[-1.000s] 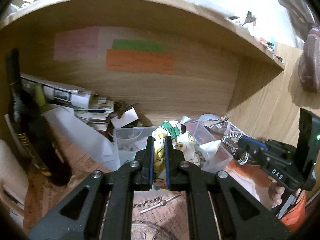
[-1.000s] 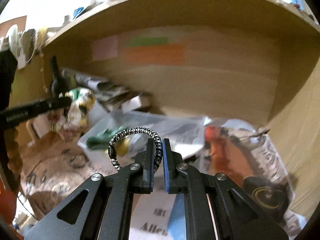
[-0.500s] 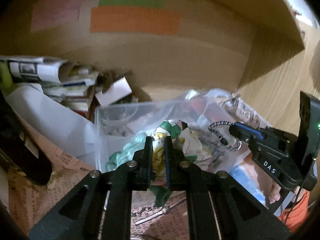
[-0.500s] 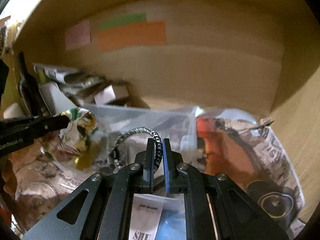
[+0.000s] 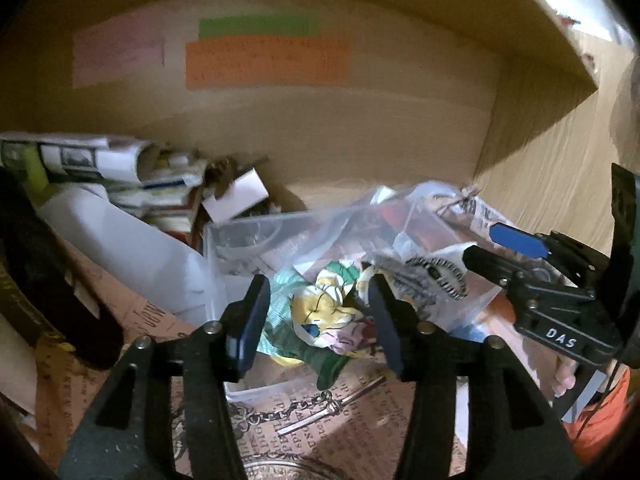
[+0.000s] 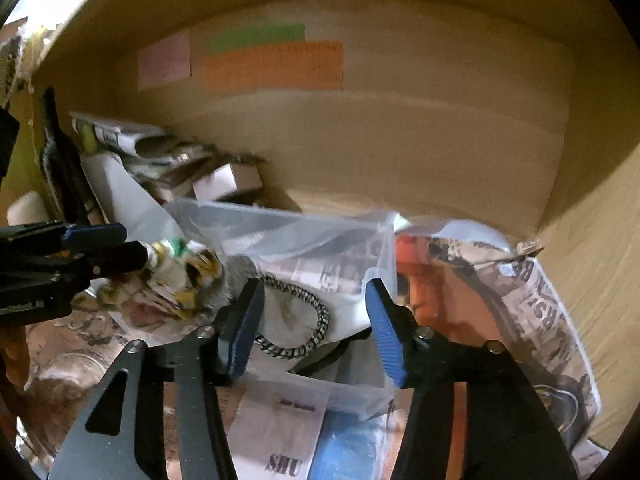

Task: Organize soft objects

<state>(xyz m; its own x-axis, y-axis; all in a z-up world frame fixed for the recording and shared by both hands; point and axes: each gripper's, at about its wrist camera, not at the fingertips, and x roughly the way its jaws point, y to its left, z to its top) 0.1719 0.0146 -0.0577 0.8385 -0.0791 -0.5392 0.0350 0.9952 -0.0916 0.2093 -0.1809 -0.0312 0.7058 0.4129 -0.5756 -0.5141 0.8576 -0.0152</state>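
In the left wrist view, the left gripper (image 5: 318,320) stood with its jaws spread wide and holding nothing, poised over a clear plastic bin (image 5: 224,236) on the shelf. A crumpled patterned cloth (image 5: 328,312) lay loose between the fingers, inside the bin near its front wall. Just to its right lay a black-and-white braided band (image 5: 444,276), with the right gripper (image 5: 480,250) reaching in from the right edge. In the right wrist view, the right gripper (image 6: 314,320) was likewise wide open and empty; the braided band (image 6: 304,320) rested in the bin (image 6: 360,394) between its fingers, near the left one. The left gripper (image 6: 132,246) entered from the left edge, touching the cloth (image 6: 180,276).
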